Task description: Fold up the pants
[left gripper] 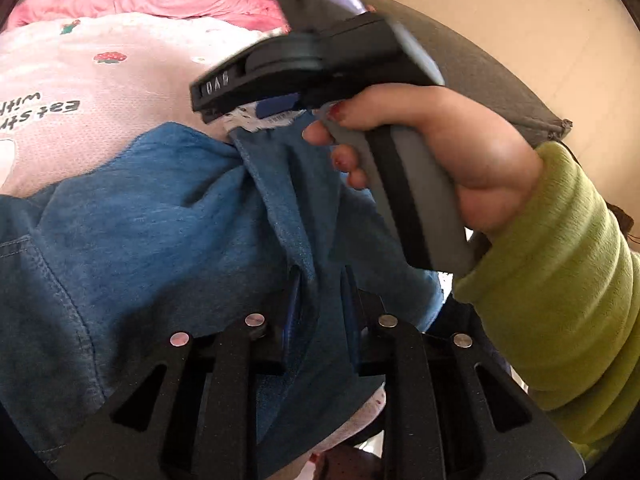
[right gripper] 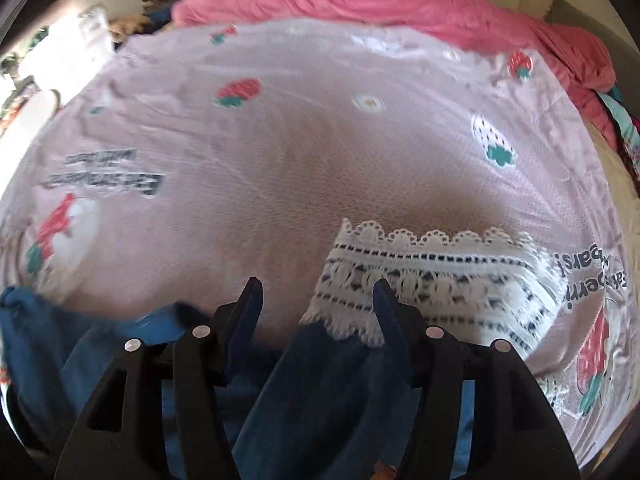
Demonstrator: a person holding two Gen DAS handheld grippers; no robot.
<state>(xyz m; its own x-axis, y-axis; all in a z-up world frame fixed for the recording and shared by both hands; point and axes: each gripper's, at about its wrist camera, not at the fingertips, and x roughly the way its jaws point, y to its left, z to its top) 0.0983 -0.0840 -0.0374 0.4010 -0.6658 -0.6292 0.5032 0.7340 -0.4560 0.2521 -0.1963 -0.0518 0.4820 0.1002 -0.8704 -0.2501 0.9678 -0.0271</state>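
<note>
Pale pink bedsheet printed with strawberries and black lettering (right gripper: 280, 168) covers the bed, with a crumpled hot-pink quilt (right gripper: 400, 4) bunched along its far edge. Clutter at the far left corner is blown out by light and I can't identify it.

Blue denim pants with a white lace-trimmed hem (left gripper: 160, 216) lie on the sheet near me, partly lifted. Most of the garment is hidden under my tools or cut off by the frame, so I can't tell which end is the waistband.

My left gripper (left gripper: 318, 300) has its blue pads close together with a ridge of denim pinched between them. My right gripper (right gripper: 316, 300) is spread wide in its own camera, with denim and the white lace hem (right gripper: 432, 276) lying below and between the tips. The left camera shows that tool's nose at the frayed hem edge, but the fabric hides whether it grips anything. My right hand in a lime-green knit sleeve (left gripper: 472, 160) wraps its grey handle.

Writing: upside-down sheet text reads "Eat st..." and "with..."; at the right edge, "...bears!". The rest is blurred. Embossed marks on the right gripper's nose are unreadable.
</note>
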